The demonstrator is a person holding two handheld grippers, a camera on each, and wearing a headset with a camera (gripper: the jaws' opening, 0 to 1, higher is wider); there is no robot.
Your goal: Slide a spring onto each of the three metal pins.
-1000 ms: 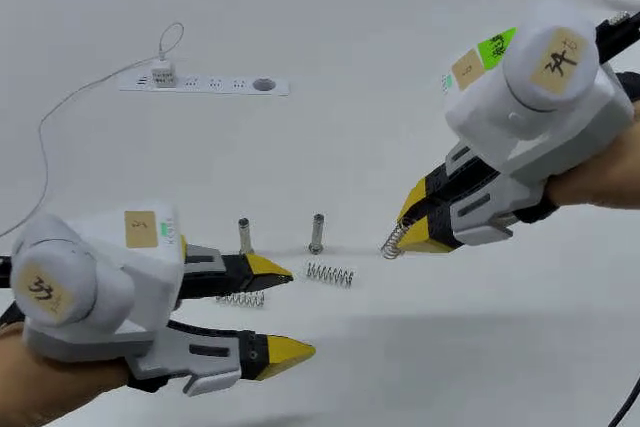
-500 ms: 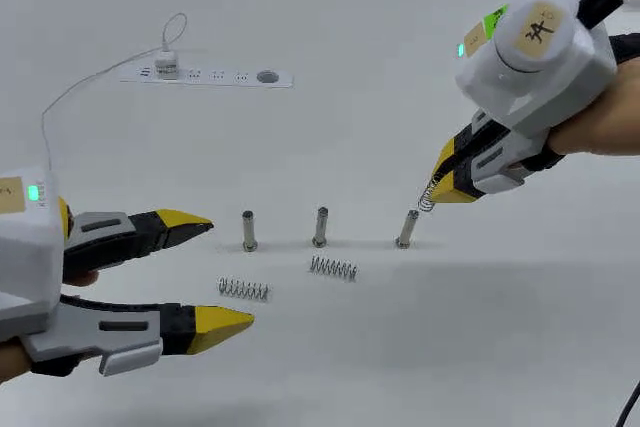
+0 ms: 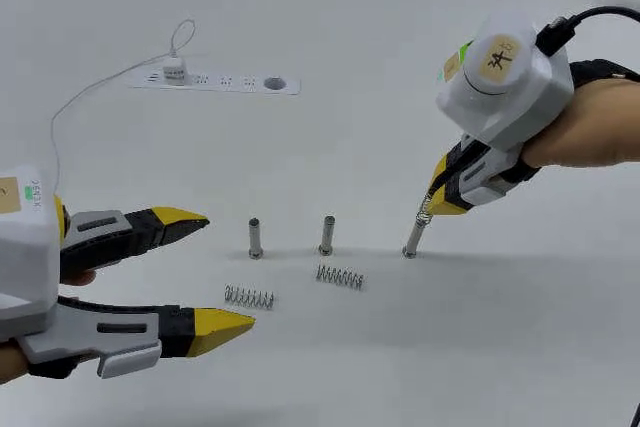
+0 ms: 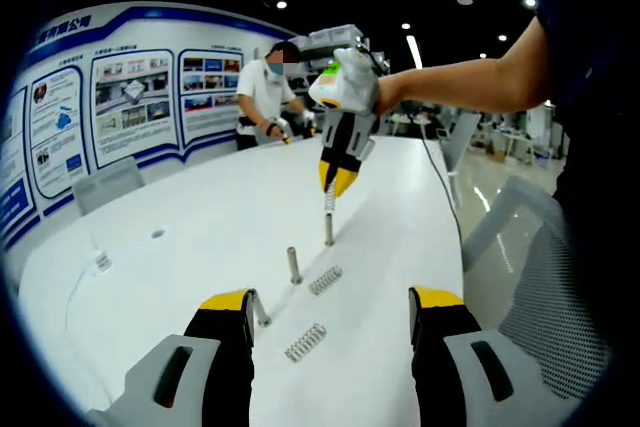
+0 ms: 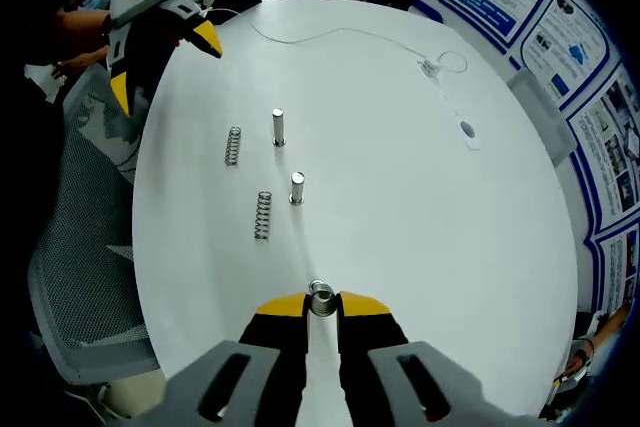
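Three metal pins stand upright in a row on the white table (image 3: 500, 347): the left pin (image 3: 255, 238), the middle pin (image 3: 327, 235) and the right pin (image 3: 411, 241). Each rests on a small foot, apart from its neighbours. There are three springs too, all thin silvery wire coils. Two lie flat on the table on the near side of the row. The first loose spring (image 3: 249, 297) is in front of the left pin and the second loose spring (image 3: 339, 277) is just in front of the middle pin. Neither touches a pin, and both of those pins have bare shafts. The third spring (image 3: 427, 209) is pinched by its upper end between the yellow tips of the right gripper (image 3: 440, 205), which are pressed together on it. It hangs tilted, with its lower end at the top of the right pin. I cannot tell whether its coils have passed over the pin's tip. In the right gripper view it shows end-on as a small bright ring between the tips. The left gripper (image 3: 228, 269) hovers to the left of the row with its two jaws spread wide and nothing between them. In the left gripper view the left pin sits just beside one jaw tip. On the far side of the table lies one white power strip (image 3: 212, 82), with one thin white cable (image 3: 90, 88) curving away from it.
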